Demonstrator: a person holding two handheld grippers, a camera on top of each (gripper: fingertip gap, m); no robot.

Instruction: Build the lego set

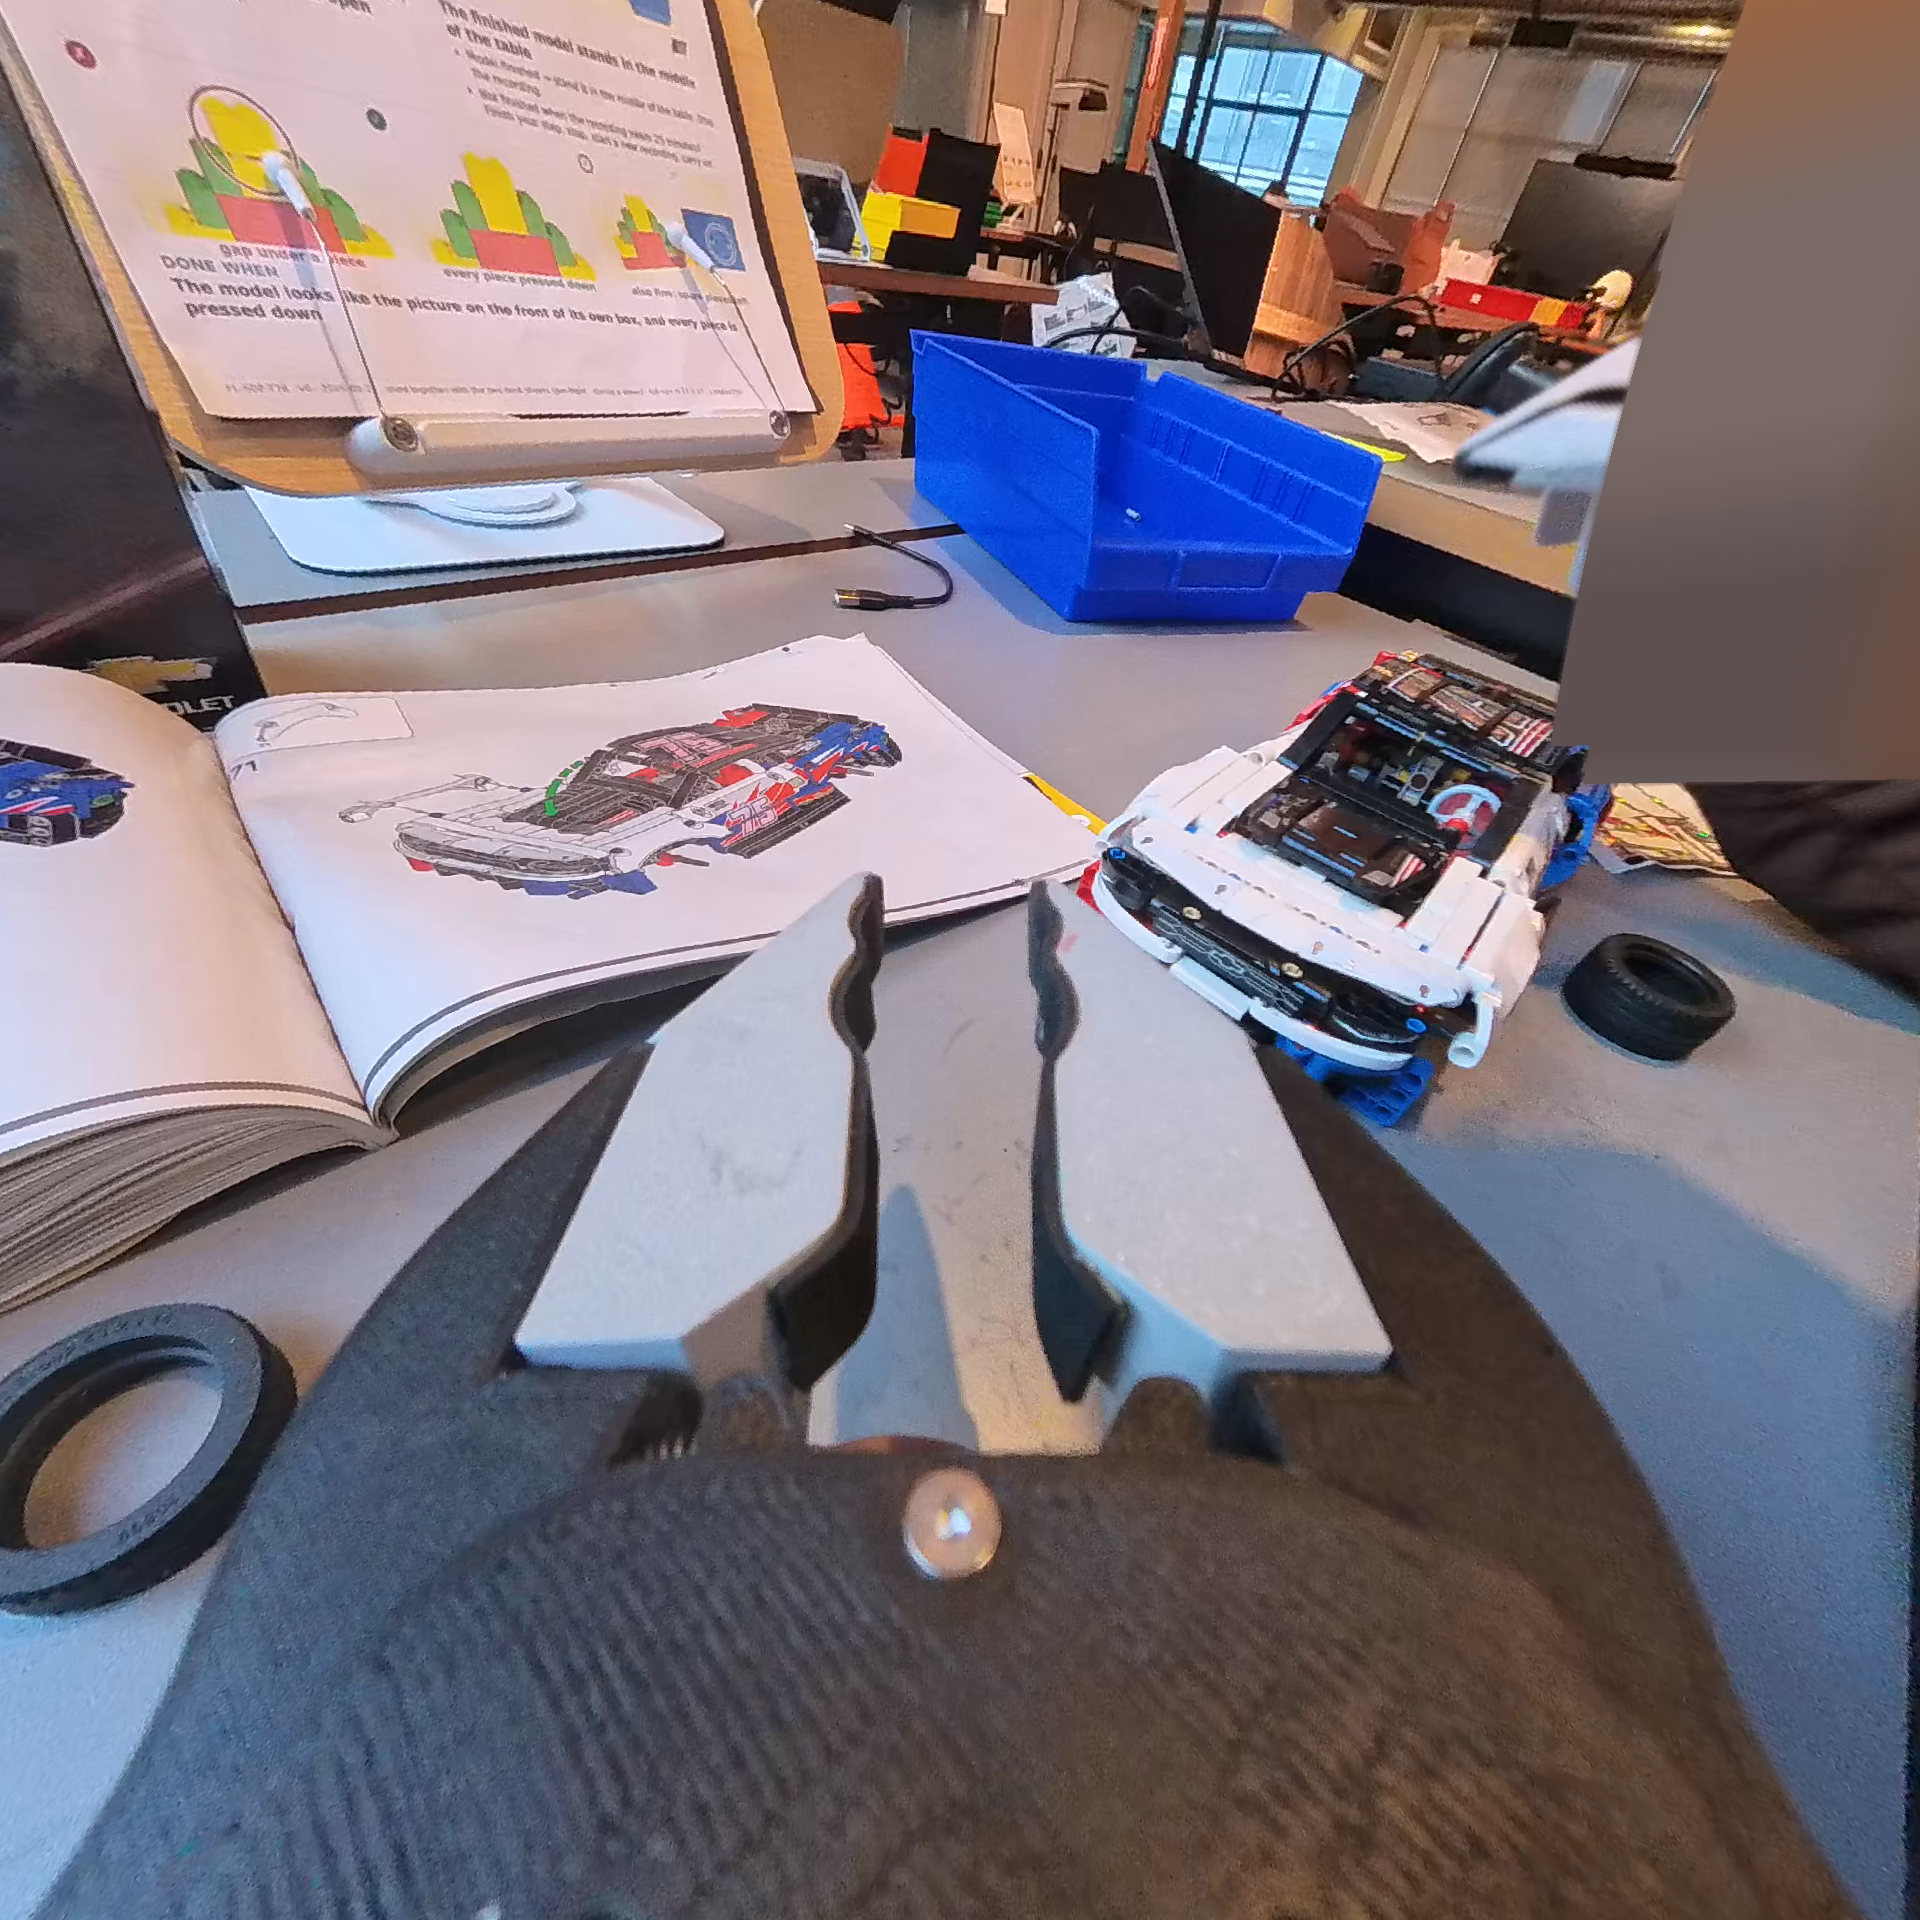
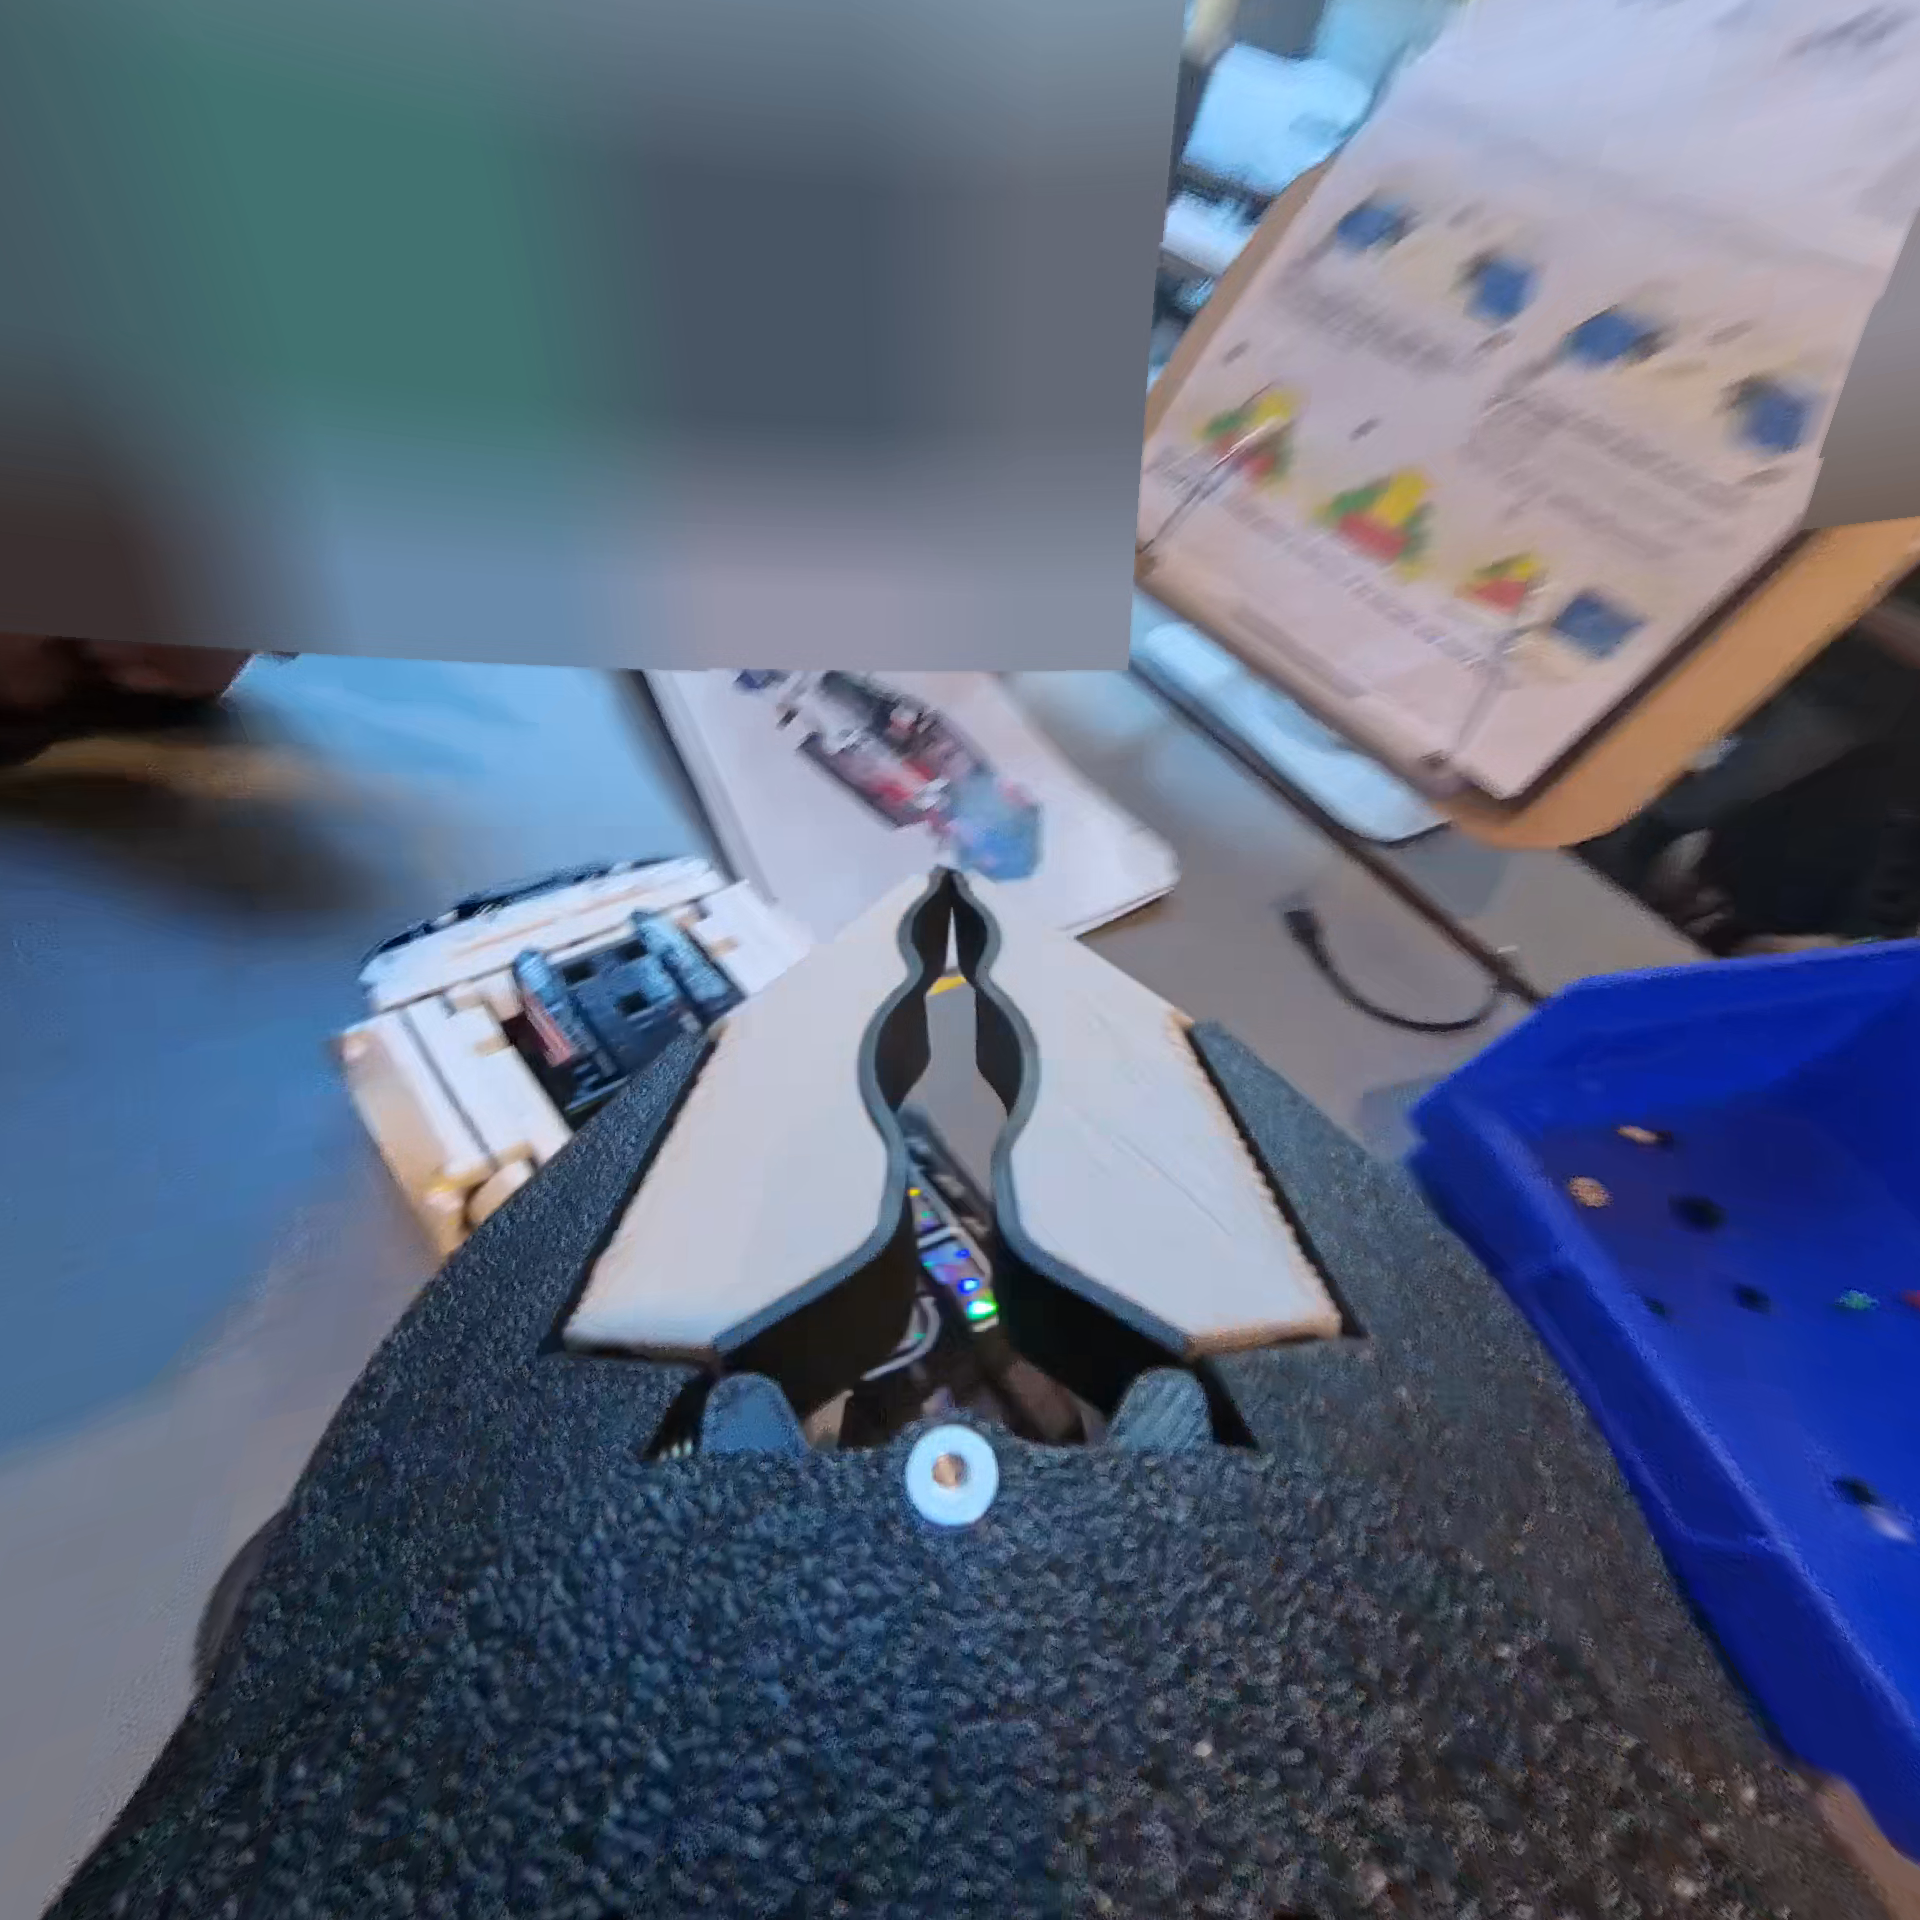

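Observation:
The white, black and blue lego car model [image 1: 1340, 862] stands on the grey table to the right of the open instruction booklet [image 1: 520, 862]. My left gripper [image 1: 954, 894] hovers low over the table just in front of the booklet's edge and left of the car's nose. Its jaws stand apart with only bare table between them. In the blurred right wrist view, my right gripper [image 2: 943, 883] is shut, its fingertips touching with nothing visible between them. It is above the car [image 2: 520, 1018] and points towards the booklet [image 2: 894, 790].
A loose black tyre [image 1: 1647, 995] lies right of the car and another tyre ring [image 1: 114, 1455] at the near left. A blue bin [image 1: 1132, 488] with small parts [image 2: 1714, 1247] sits behind. A sheet on a stand [image 1: 416, 208] and a black cable [image 1: 904, 582] are at the back. There is about 20 cm between the tips of the two grippers.

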